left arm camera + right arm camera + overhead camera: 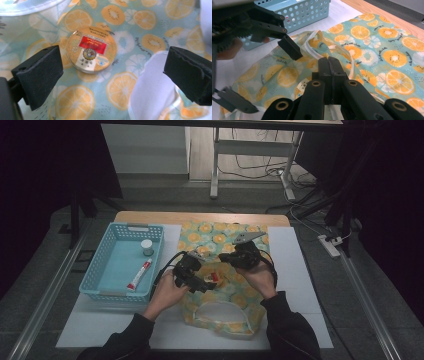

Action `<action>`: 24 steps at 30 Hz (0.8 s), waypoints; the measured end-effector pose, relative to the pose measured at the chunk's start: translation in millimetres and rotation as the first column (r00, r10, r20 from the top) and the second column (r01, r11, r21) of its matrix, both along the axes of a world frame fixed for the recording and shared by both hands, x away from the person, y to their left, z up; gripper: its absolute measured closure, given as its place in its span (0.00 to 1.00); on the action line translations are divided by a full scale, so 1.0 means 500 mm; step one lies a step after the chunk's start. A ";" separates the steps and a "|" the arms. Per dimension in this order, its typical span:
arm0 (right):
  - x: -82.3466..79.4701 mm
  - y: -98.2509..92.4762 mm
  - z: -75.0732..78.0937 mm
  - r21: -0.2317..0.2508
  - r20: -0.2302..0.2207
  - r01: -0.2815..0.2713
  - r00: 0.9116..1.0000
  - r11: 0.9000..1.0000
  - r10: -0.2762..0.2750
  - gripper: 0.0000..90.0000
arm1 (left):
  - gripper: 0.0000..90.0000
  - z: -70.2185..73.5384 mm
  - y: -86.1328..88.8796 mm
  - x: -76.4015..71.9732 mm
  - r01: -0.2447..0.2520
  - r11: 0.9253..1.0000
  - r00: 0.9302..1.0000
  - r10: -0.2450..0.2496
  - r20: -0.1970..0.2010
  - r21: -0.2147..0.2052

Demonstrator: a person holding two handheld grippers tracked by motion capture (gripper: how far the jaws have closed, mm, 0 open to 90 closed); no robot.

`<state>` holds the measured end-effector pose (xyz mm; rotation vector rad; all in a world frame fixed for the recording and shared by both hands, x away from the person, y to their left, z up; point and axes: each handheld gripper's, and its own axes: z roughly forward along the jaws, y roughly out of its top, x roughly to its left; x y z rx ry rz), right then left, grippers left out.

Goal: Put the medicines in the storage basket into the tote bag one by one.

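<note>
A cloth bag (220,240) printed with orange slices lies flat on the table. A round tin (91,51) with a red label rests on the printed cloth near the bag's mouth, and shows as a red spot (214,277) in the high view. My left gripper (116,72) hangs open just above the tin, one pad on each side, touching nothing. In the high view the left gripper (200,279) sits left of the tin. My right gripper (331,67) is shut on the bag's white-trimmed rim (352,67) and holds it up; it is the right gripper (245,255) in the high view.
A light blue basket (100,250) stands at the left, holding a small white jar (146,247) and a red-and-white tube (139,275). White mats (295,270) cover the wooden table. In the right gripper view, the basket (299,12) is close behind the left gripper (262,75).
</note>
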<state>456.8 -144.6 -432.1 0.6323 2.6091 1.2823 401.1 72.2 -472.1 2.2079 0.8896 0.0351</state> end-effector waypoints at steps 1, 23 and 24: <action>0.000 0.000 0.000 0.001 0.000 -0.001 1.000 1.000 0.001 1.00 | 0.02 0.002 0.003 -0.002 -0.001 1.000 1.000 0.001 0.003 -0.001; -0.003 -0.002 0.006 0.007 0.004 0.000 1.000 1.000 0.000 1.00 | 0.00 0.025 0.095 -0.028 0.004 0.997 1.000 -0.003 0.009 -0.079; -0.003 -0.002 0.006 0.007 0.004 0.000 1.000 1.000 0.000 1.00 | 0.00 0.026 0.100 -0.029 -0.001 0.997 1.000 0.002 0.011 -0.081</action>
